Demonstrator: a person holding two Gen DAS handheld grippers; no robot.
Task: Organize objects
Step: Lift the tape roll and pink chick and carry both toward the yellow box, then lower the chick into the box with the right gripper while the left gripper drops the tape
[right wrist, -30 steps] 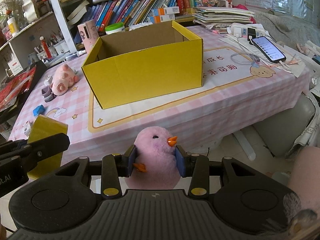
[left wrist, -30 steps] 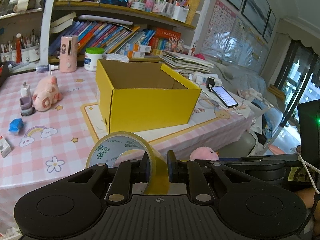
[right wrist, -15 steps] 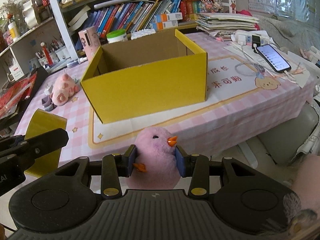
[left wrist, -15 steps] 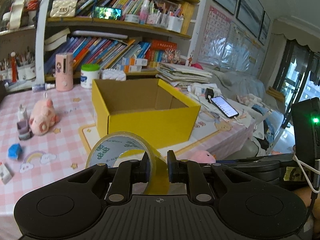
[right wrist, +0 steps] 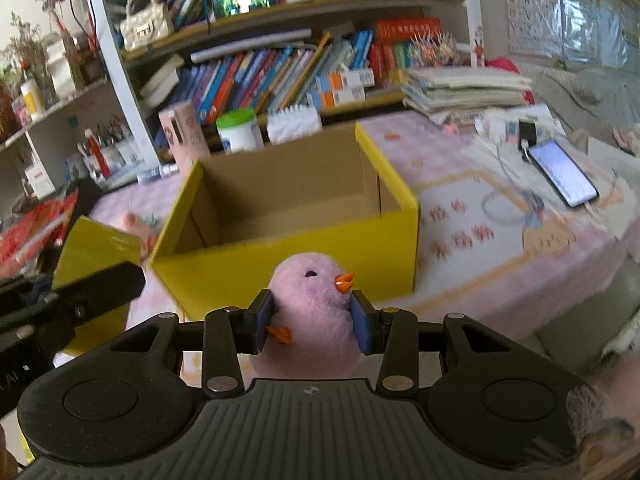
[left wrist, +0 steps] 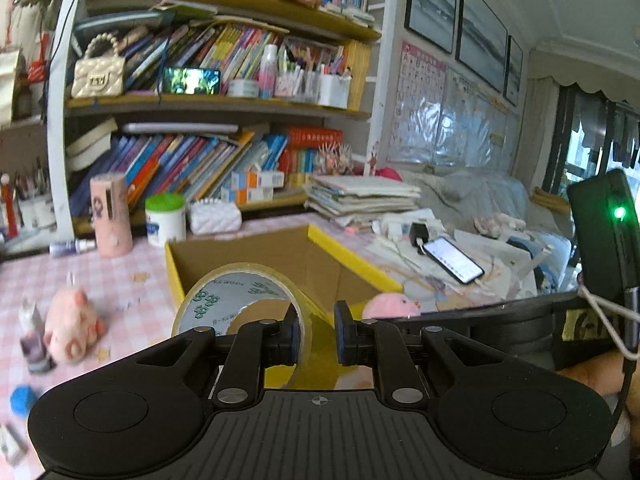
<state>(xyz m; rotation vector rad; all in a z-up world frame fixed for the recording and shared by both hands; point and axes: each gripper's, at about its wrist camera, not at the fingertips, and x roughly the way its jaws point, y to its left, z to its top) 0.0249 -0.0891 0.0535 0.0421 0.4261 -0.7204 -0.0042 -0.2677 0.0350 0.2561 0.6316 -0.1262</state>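
Over on the left wrist view, the left gripper (left wrist: 316,338) pinches the wall of a roll of yellow tape (left wrist: 244,296), held upright in the air in front of the open yellow box (left wrist: 356,266) on the pink checked tablecloth (left wrist: 132,292); a pink pig toy (left wrist: 72,326) sits on the cloth to the left. Switching to the right wrist view, the right gripper (right wrist: 312,322) squeezes a pink plush chick (right wrist: 310,300) from both sides, orange beak pointing right, held just short of the box (right wrist: 288,272), whose brown inside shows nothing. A lit phone (right wrist: 562,172) lies off right.
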